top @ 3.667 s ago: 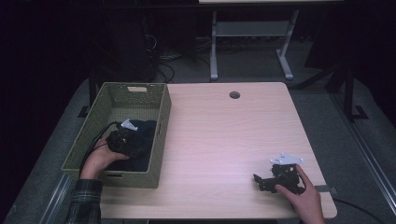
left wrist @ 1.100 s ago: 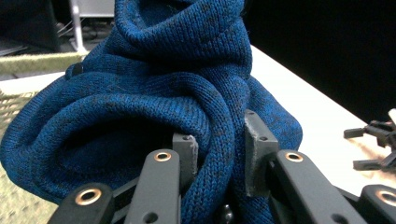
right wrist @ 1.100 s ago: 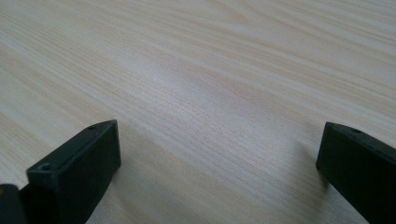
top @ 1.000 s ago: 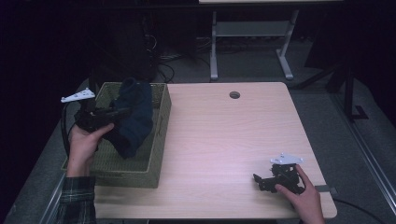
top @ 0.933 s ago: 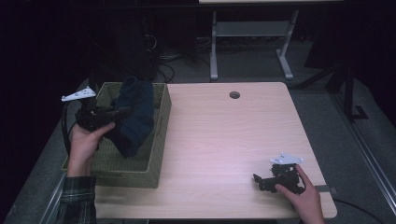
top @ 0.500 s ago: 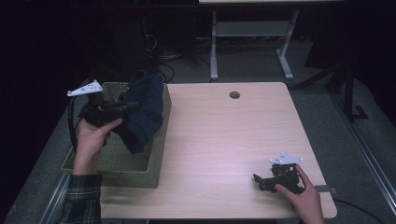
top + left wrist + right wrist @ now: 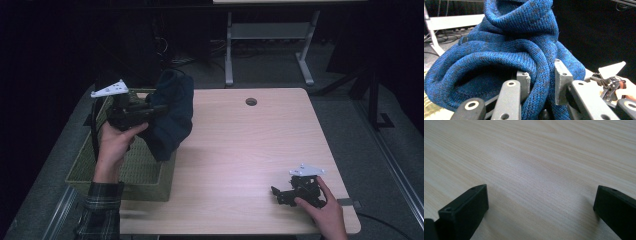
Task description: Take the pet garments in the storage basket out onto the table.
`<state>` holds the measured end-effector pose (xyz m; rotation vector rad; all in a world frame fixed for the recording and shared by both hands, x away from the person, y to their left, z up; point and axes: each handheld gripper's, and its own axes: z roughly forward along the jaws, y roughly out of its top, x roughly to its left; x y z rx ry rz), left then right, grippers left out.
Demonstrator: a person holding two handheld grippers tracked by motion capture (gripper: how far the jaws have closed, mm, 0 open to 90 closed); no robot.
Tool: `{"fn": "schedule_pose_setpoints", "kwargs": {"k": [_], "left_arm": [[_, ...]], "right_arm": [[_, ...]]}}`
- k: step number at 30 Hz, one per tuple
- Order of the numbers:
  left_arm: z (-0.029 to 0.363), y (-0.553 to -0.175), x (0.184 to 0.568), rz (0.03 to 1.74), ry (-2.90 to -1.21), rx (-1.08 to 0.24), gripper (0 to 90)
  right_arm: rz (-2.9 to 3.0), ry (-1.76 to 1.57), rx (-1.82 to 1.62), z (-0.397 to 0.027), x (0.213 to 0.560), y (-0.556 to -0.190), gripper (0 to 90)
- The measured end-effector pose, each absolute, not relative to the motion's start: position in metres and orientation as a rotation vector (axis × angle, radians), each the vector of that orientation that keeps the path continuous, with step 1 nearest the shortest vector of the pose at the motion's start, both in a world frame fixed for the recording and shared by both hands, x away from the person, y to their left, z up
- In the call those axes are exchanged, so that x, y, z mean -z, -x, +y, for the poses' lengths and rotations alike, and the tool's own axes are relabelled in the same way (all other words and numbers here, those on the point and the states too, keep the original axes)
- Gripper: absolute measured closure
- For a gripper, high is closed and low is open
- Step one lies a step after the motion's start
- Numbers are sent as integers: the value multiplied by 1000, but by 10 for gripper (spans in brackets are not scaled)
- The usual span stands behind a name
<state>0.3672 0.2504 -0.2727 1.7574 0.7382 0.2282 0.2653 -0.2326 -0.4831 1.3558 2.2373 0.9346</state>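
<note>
A dark blue knitted garment [image 7: 172, 115] hangs bunched from my left gripper [image 7: 162, 107], held above the right rim of the green woven basket [image 7: 125, 175]. In the left gripper view the jaws pinch a thick fold of the blue knit [image 7: 511, 50], and the left gripper [image 7: 541, 82] is shut on it. Near the table's front right corner, my right gripper [image 7: 277, 192] rests low under a hand. Its jaws stand wide apart over bare wood in the right gripper view, so the right gripper [image 7: 540, 202] is open and holds nothing.
The light wooden table [image 7: 240, 150] has a round cable hole [image 7: 251, 101] at its far edge. The basket sits at the table's left side. A white metal frame [image 7: 270, 35] stands on the floor behind. The other hand's gripper [image 7: 610, 80] appears far off in the left gripper view.
The left gripper, first down inside the basket, has lifted the blue knit out and carried it up and to the right, over the basket's rim. The right gripper has stayed put.
</note>
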Motion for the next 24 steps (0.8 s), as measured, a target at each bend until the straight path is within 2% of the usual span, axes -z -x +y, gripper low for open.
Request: {"fn": "schedule_pose_setpoints", "kwargs": {"k": [24], "left_arm": [[166, -382, 273, 619, -1804, -166, 715]], "right_arm": [[2238, -1357, -934, -233, 483, -265, 0]]}}
